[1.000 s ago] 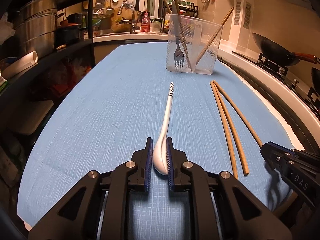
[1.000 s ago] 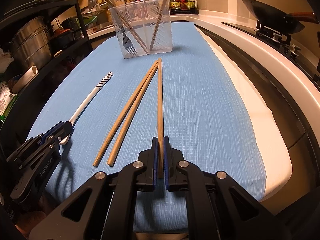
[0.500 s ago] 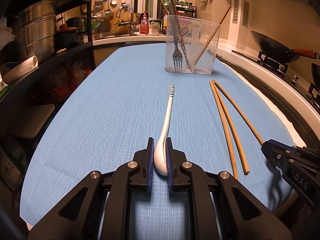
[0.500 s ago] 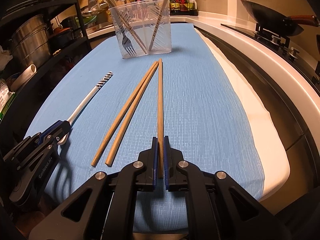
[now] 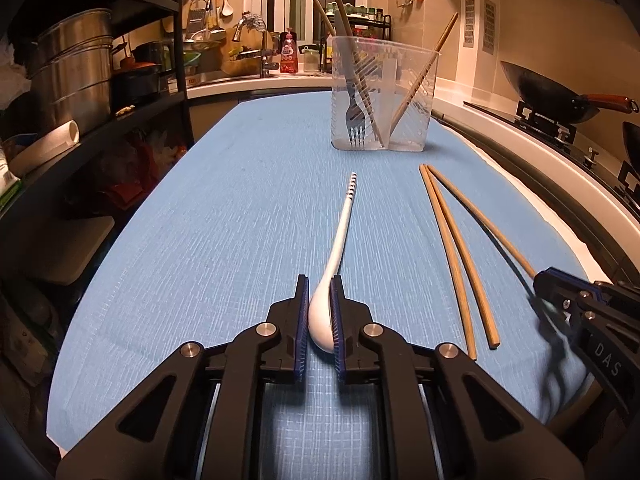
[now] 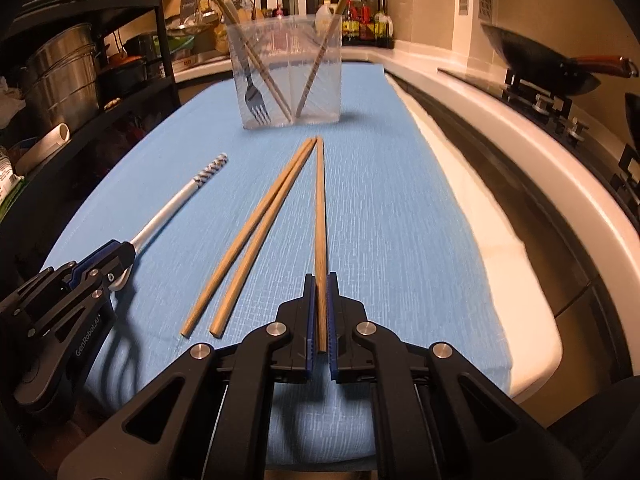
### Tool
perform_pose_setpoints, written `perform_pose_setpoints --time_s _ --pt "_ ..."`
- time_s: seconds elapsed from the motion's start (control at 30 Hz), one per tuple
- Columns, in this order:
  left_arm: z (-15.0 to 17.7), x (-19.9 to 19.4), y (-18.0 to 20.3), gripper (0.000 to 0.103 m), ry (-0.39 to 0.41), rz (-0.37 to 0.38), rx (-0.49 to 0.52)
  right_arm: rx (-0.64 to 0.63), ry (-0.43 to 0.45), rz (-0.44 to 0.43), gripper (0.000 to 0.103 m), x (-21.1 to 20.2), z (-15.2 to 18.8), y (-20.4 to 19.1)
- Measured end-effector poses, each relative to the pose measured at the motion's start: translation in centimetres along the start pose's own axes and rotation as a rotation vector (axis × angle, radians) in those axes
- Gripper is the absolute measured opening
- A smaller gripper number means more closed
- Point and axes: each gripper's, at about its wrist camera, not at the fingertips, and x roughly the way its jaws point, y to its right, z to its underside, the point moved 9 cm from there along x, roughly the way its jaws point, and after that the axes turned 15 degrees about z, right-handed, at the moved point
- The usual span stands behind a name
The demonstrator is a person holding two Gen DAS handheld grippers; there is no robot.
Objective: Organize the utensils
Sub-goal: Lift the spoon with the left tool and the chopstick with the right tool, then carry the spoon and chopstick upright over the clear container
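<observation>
**Kitchen counter, blue cloth: spoon and chopstick both gripped**

Blue woven cloth (image 5: 240,240) covers the long counter, with a dark shelf rack of steel pots along its left edge and a white countertop strip and stove with a wok (image 6: 532,68) along the right.

At the near end the left gripper (image 5: 320,312) is closed on the bowl of a white spoon (image 5: 340,236); the handle runs forward across the cloth to a striped tip. The right gripper (image 6: 320,312) is clamped on one wooden chopstick (image 6: 320,208), which points straight ahead toward the holder. Two loose chopsticks (image 6: 248,236) lie between the grippers, their far ends touching the held stick's tip, their near ends spread apart.

Open cloth lies left of the spoon out to the rack-side edge, and a wide bare band runs right of the held chopstick to the cloth's edge. The stretch ahead to the clear plastic holder (image 5: 382,96) is free apart from the utensils.

Only the left view shows the held chopstick casting a dark line beneath it, apart from the cloth, though blurred near the right gripper (image 5: 548,284). The right view alone shows the spoon's blue-striped handle end clearly and the left gripper (image 6: 120,260) from the side.

Inside the divided holder stand a fork (image 5: 356,108), tines down, and leaning chopsticks, some in each compartment
</observation>
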Motion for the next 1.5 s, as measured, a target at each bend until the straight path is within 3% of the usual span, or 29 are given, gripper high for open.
perform_pose_setpoints --time_s 0.43,0.83,0.93,1.03,1.13,1.23,1.5 --pt "-3.0 -5.7 1.1 0.011 0.14 -0.01 0.086 0.034 0.227 0.012 0.005 -5.9 -3.7 1.9" --pt "-7.6 -10.5 0.6 0.011 0.241 0.058 0.057 0.061 0.299 -0.042 0.005 -10.7 -8.3 3.9" --pt "-8.9 -10.7 0.6 0.011 0.231 0.098 0.048 0.048 0.322 -0.045 0.005 -11.8 -10.1 4.0" --pt "-10.5 -11.2 0.8 0.011 0.215 0.12 0.07 0.008 0.289 -0.084 0.005 -12.3 -11.7 3.3" --pt "-12.0 -10.9 1.2 0.011 0.16 0.158 0.077 -0.061 0.239 -0.088 0.005 -11.9 -12.6 2.2" --pt "-13.0 -10.3 1.2 0.011 0.102 0.178 0.066 -0.041 0.215 -0.104 0.005 -11.4 -14.0 2.1" --pt "-14.8 -8.3 1.6 0.011 0.007 0.134 0.108 -0.044 0.195 -0.103 0.005 -10.5 -16.7 1.9"
